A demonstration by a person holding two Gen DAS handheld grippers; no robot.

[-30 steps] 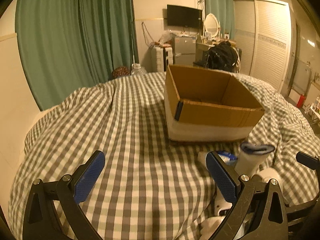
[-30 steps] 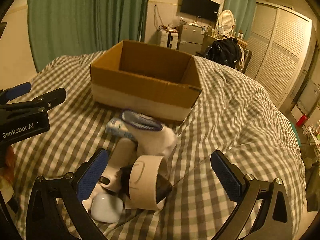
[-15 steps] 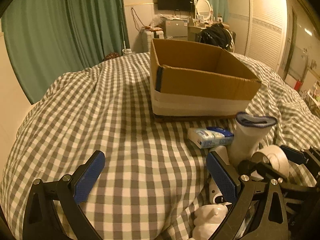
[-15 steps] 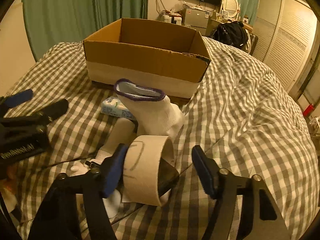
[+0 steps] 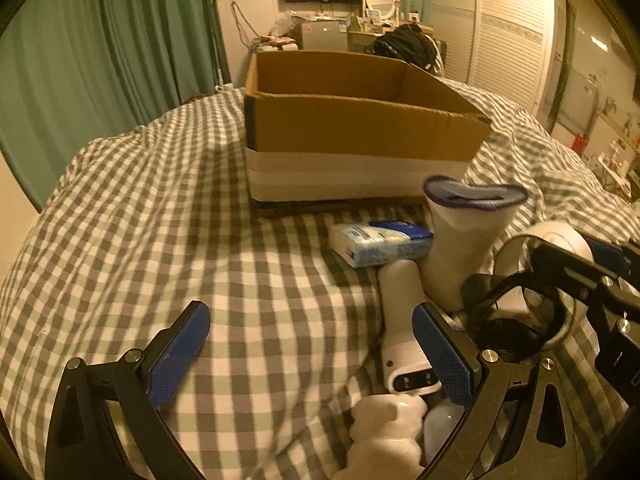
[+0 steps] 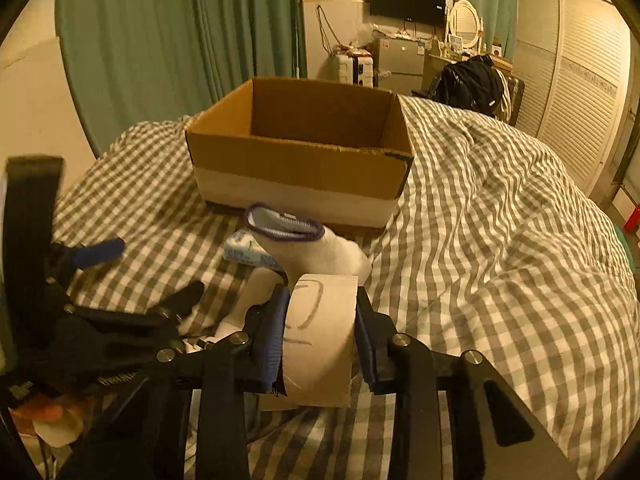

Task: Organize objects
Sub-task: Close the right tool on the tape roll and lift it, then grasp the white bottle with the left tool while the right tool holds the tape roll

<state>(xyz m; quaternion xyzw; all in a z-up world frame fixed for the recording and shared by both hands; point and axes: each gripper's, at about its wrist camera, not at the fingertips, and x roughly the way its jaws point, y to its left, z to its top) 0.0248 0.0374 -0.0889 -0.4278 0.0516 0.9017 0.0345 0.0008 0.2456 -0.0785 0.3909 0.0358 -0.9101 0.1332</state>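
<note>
On the checked bedspread (image 6: 500, 248) the open cardboard box (image 6: 304, 160) stands upright, and I place everything else by it. In front of the box, just beside its near wall, a white sock (image 6: 316, 248) with a purple cuff stands bunched up. A tissue pack (image 5: 380, 242) lies at the sock's left, touching it. Nearer me than the pack lies a white device (image 5: 404, 324), its end pointing toward the box. Nearer still, well short of the box, my right tongs (image 6: 320, 340) are clamped on the tape roll (image 6: 320, 332), blue pads pressed against both of its sides. My left tongs (image 5: 312, 356) hang wide apart over the bedspread, left of the pile, gripping nothing. Below them sits a lumpy white object (image 5: 384, 432).
</note>
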